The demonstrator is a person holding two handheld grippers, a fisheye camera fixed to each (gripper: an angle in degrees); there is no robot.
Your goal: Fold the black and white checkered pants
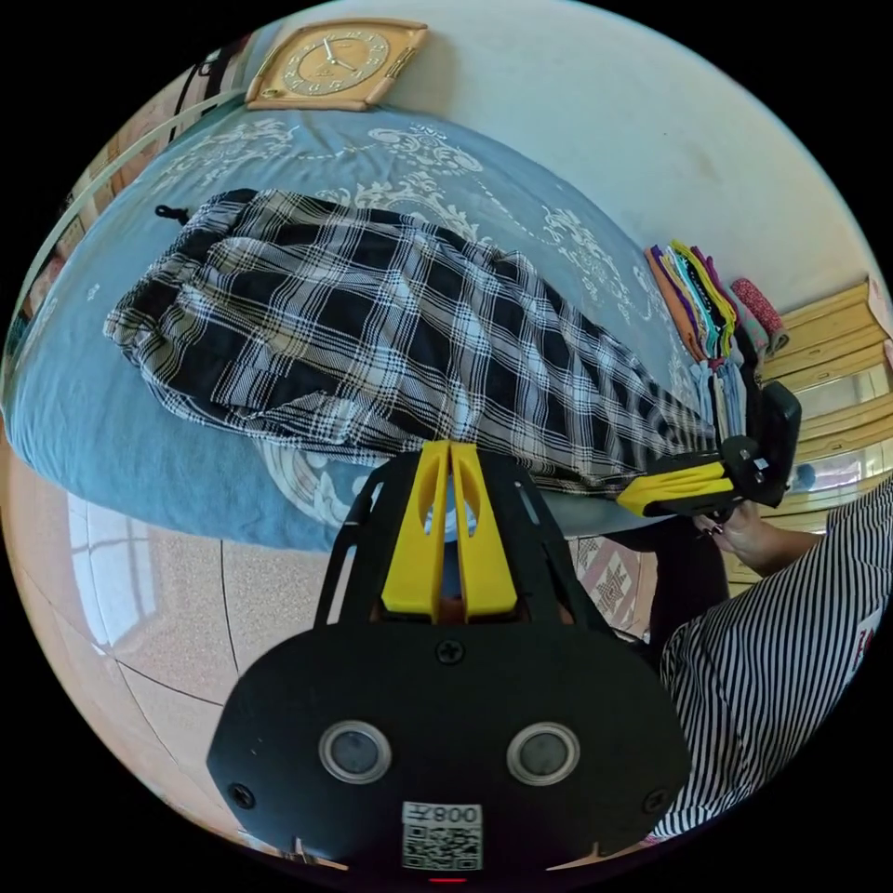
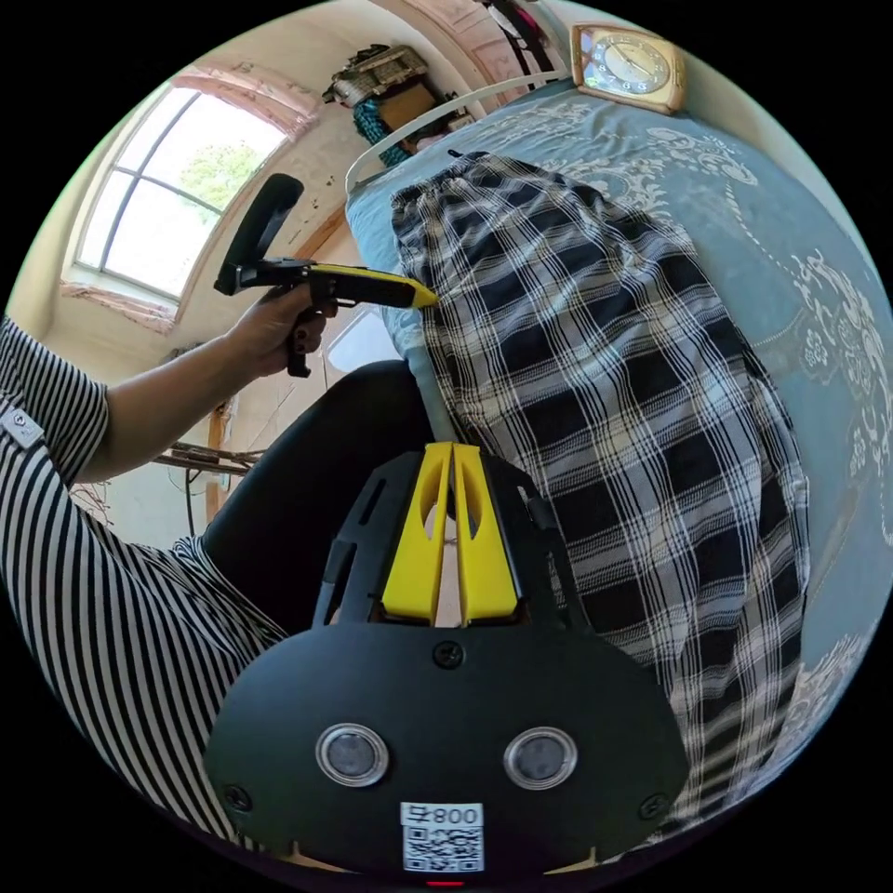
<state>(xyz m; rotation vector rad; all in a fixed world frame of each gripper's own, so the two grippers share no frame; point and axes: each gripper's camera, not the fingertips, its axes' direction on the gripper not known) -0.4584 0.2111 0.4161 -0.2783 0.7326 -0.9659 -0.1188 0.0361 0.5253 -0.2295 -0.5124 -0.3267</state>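
Two closed pairs of yellow jaws sit nearest the cameras. At the lower centre of the left gripper view, the left gripper (image 1: 450, 446) has its jaws pressed together, tips touching the near edge of the checkered pants (image 1: 372, 335); whether a fold of cloth is pinched between them I cannot tell. In the right gripper view the right gripper (image 2: 452, 448) is likewise closed at the centre of the frame, its tips at the pants' near hem edge, and again no cloth can be seen caught between the jaws.

Further out, each gripper shows in the other's view: the right one at the right edge of the left gripper view, jaws together at the leg end of the pants, held by a hand (image 1: 744, 539); the left one at the upper left of the right gripper view, tips meeting the fabric near the waist.

Behind them the pants lie lengthways along the near side of the blue bed cover (image 1: 112, 437), already doubled leg over leg, gathered waistband toward the upper left of the left gripper view. The cloth looks thin, soft and light (it rumples and drapes over the bed edge), so it should lift easily but sag between two holds. I judge the best grips to be the near waistband corner and the near hem corner, taking all layers together.

Farthest off, a clock (image 1: 337, 63) lies at the top of the frame and a stack of folded clothes (image 1: 707, 307) at the right.
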